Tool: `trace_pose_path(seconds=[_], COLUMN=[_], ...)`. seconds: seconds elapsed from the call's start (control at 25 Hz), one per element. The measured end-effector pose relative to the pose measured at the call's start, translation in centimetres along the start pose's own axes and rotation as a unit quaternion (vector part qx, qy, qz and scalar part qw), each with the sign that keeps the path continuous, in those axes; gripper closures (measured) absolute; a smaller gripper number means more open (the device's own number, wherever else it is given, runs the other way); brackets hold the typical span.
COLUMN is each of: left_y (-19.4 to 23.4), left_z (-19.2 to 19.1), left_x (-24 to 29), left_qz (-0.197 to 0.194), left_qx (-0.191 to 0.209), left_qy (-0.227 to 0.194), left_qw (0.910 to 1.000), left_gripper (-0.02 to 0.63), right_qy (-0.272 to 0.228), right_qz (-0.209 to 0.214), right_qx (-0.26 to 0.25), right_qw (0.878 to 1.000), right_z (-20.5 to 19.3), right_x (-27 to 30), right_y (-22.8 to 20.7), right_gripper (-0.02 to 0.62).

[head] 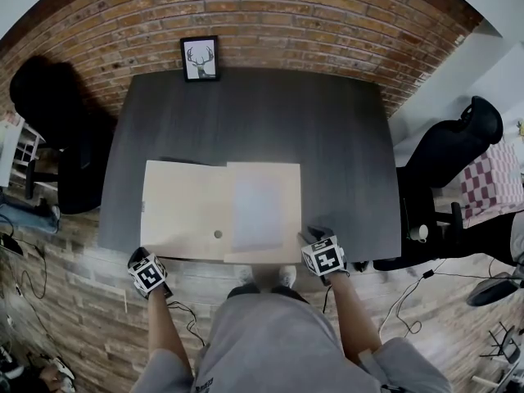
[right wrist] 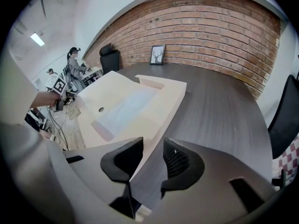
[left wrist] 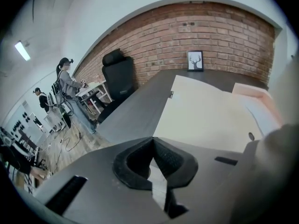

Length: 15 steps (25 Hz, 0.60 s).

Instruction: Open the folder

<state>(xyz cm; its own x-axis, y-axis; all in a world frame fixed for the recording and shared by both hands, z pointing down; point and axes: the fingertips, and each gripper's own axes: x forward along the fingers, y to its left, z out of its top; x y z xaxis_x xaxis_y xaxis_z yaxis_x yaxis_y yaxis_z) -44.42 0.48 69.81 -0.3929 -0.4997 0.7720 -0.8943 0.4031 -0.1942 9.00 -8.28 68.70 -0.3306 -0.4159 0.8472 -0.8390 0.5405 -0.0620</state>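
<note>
A beige folder (head: pixel 221 211) lies open and flat on the dark table (head: pixel 344 154), near its front edge, with a pale sheet (head: pixel 258 211) on its right half. My right gripper (head: pixel 313 237) is at the folder's near right corner. In the right gripper view its jaws (right wrist: pixel 153 148) stand open, and the folder's (right wrist: pixel 135 106) corner edge runs into the gap between them. My left gripper (head: pixel 141 257) hangs just off the table's front edge, left of the folder. In the left gripper view it (left wrist: pixel 152 146) is shut on nothing, with the folder (left wrist: pixel 205 115) ahead and to the right.
A framed deer picture (head: pixel 200 58) leans on the brick wall at the table's far edge. Black office chairs stand to the left (head: pixel 57 121) and right (head: pixel 450 154). Cables lie on the wooden floor at the left. People stand at desks far off (left wrist: pixel 65 78).
</note>
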Motion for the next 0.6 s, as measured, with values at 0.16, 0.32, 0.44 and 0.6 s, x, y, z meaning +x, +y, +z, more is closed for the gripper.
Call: trace_pose_path(seconds=[0.16,0.32,0.44,0.6], left_y=[0.0,0.1,-0.6,-2.0], left_z=[1.5,3.8,6.0,8.9], left_x=[-1.4,-3.1,-4.9,-7.5], left_qz=[0.001,0.008,0.007,0.005], left_qx=[0.005,0.017,0.035,0.061], left_qy=[-0.023,-0.057,-0.092,-0.138], left_qw=[0.9997,0.9982,0.9952,0.9885], left_gripper=[0.604,0.604,0.604,0.604], right_qy=[0.000,-0.002,-0.004,-0.018], right_qz=[0.002,0.004,0.008,-0.004], right_qx=[0.002,0.002,0.008,-0.001], right_qw=[1.000,1.000,1.000,1.000], right_z=[-0.1,0.0,0.0,0.2], right_x=[0.0,0.0,0.0,-0.2], right_y=[-0.1,-0.1,0.0,0.2], right_gripper=[0.469,0.469,0.475,0.508])
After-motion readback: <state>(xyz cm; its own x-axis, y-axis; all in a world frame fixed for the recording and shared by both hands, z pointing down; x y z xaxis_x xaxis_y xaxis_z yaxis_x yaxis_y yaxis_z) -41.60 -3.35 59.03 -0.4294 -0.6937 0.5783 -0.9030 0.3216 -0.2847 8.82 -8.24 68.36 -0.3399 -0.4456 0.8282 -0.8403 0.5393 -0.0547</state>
